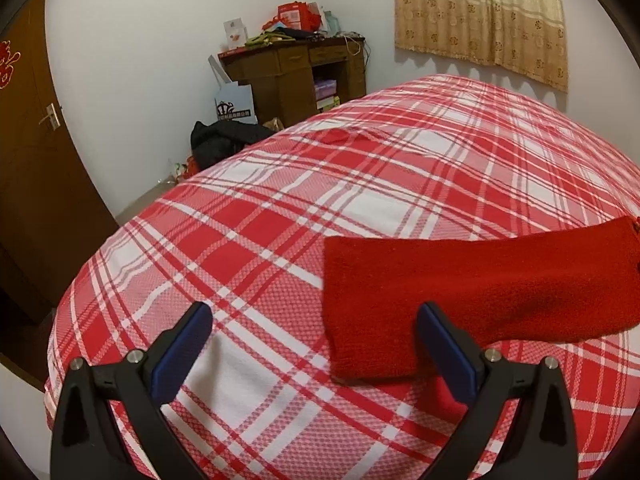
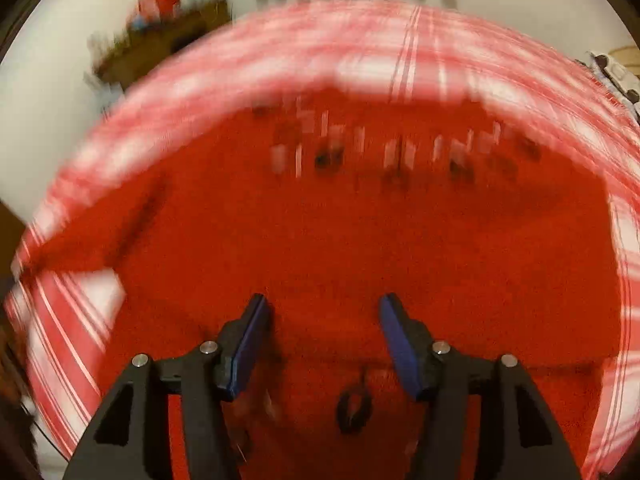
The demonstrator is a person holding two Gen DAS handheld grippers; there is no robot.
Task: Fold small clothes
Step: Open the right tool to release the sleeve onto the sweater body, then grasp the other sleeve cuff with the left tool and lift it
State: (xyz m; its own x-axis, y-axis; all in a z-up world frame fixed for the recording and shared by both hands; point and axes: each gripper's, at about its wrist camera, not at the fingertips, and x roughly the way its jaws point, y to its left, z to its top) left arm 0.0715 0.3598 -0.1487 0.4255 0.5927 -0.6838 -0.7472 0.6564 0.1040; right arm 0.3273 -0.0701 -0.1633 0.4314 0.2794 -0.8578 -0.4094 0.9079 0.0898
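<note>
A small red knitted garment (image 2: pixel 360 232) is laid flat on a bed covered in red-and-white check (image 1: pixel 280 208). In the right wrist view its body is spread wide across the cover, with a band of dark and pale motifs across the chest, too blurred to be made out. One sleeve (image 1: pixel 460 292) is stretched out straight to the side, its cuff end squared off, as seen in the left wrist view. A small dark loop (image 2: pixel 354 404) is seen lying on the fabric at the near edge.

Hand-held gripper (image 1: pixel 314 314) open over plaid bed (image 1: pixel 280 208); red sleeve (image 1: pixel 460 288) beside.
</note>
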